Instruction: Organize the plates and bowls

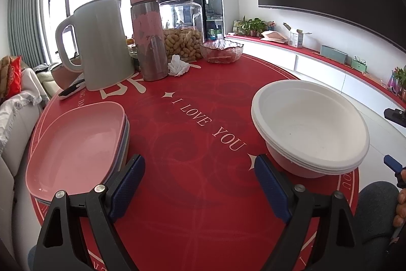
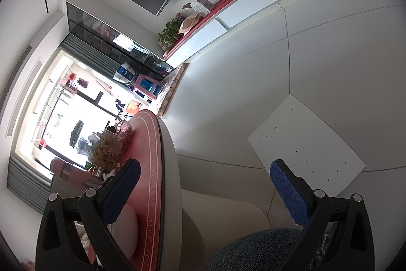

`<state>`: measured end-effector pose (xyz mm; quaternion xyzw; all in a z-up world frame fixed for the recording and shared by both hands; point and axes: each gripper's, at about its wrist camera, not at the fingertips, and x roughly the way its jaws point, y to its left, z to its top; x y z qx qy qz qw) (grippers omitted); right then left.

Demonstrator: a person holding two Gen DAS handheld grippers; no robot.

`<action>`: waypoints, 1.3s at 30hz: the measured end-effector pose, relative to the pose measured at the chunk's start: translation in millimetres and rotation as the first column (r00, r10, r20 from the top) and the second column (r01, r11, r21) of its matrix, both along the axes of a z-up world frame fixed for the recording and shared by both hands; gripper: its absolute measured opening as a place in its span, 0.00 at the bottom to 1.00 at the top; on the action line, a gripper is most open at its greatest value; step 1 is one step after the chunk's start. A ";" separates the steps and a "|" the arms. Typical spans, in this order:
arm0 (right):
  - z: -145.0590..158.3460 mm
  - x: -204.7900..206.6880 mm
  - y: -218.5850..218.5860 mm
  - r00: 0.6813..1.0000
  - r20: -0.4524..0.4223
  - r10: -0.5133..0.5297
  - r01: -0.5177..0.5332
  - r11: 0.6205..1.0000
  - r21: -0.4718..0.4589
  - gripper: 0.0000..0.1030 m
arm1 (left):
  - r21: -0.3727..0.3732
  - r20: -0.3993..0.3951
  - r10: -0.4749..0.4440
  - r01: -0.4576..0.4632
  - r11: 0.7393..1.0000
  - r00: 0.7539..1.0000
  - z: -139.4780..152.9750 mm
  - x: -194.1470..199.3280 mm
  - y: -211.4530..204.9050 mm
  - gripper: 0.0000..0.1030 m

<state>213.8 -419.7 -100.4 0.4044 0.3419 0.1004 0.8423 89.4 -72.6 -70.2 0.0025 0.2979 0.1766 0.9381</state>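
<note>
A stack of pink square plates [image 1: 76, 141] lies at the near left of the round red table [image 1: 198, 144]. A stack of white bowls [image 1: 309, 128] stands at the near right. My left gripper [image 1: 200, 184] is open and empty, low over the table between the two stacks. My right gripper [image 2: 205, 187] is open and empty, rolled sideways off the table's right edge over the floor. Its tips show at the right border of the left wrist view [image 1: 393, 164]. In the right wrist view the white bowls [image 2: 127, 230] sit behind its left finger.
At the table's far side stand a grey-green kettle [image 1: 104, 42], a pink thermos [image 1: 149, 34], a jar of peanuts [image 1: 182, 29], a glass bowl [image 1: 220, 51], a crumpled tissue [image 1: 179, 65] and a remote [image 1: 71, 90]. A sofa [image 1: 15, 118] is left. A white board [image 2: 304, 146] lies on the floor.
</note>
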 end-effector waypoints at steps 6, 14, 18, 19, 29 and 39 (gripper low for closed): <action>-0.2 -1.8 0.7 1.000 -0.002 -0.001 0.001 1.000 0.000 1.00 | 0.001 0.001 0.001 -0.001 1.000 1.000 -0.4 0.0 -0.7 0.88; 0.0 -2.3 0.6 1.000 -0.003 -0.002 0.002 1.000 0.000 1.00 | 0.002 0.001 0.000 0.000 1.000 1.000 -0.6 0.0 -1.1 0.88; 0.2 -1.9 0.5 1.000 -0.003 -0.002 0.002 1.000 0.001 1.00 | 0.003 0.001 0.000 0.000 1.000 1.000 -0.9 0.1 -1.4 0.88; 0.0 -2.7 0.5 1.000 -0.005 -0.002 0.002 1.000 0.002 1.00 | 0.003 0.001 0.001 -0.001 1.000 1.000 -0.9 0.1 -1.4 0.88; 0.0 -3.5 1.1 1.000 -0.005 -0.003 0.003 1.000 0.002 1.00 | 0.006 0.000 0.004 -0.004 1.000 1.000 -1.4 -0.1 -1.7 0.88; 2.7 5.0 21.4 0.991 -0.091 0.097 -0.104 0.992 -0.072 1.00 | -0.064 -0.029 0.019 -0.020 0.998 0.999 2.5 1.3 8.8 0.88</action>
